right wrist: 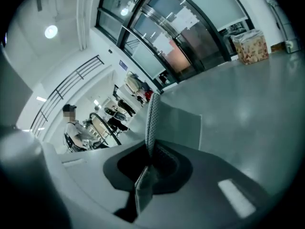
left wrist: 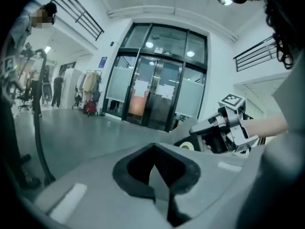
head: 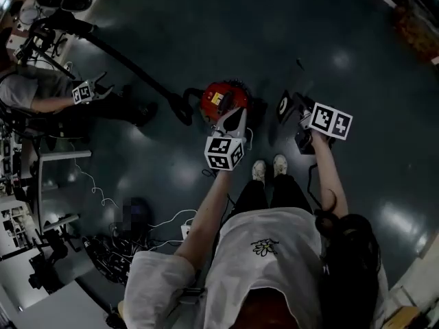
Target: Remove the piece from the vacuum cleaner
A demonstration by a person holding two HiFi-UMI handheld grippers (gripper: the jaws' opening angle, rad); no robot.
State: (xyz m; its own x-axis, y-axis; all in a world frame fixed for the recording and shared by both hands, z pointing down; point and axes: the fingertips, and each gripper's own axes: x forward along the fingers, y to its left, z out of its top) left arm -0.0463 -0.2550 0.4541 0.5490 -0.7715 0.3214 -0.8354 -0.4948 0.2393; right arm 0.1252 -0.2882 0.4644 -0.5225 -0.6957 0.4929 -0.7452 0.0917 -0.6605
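The red vacuum cleaner (head: 218, 99) sits on the dark floor in front of my feet, and its black hose (head: 130, 67) runs off to the upper left. My left gripper (head: 233, 115) hangs just above the cleaner's right side, jaws together with nothing between them (left wrist: 158, 173). My right gripper (head: 300, 108) is held to the right of the cleaner, also shut (right wrist: 150, 128). A black piece with a round pale label (head: 283, 105) (left wrist: 187, 146) lies just under its jaws. I cannot tell whether that piece touches the gripper.
Another person (head: 31, 91) sits at the far left with a marker-cubed gripper (head: 84, 91). Cables and a power strip (head: 175, 226) lie on the floor at my left. Glass doors (left wrist: 157, 89) stand ahead. A patterned box (right wrist: 251, 46) rests far right.
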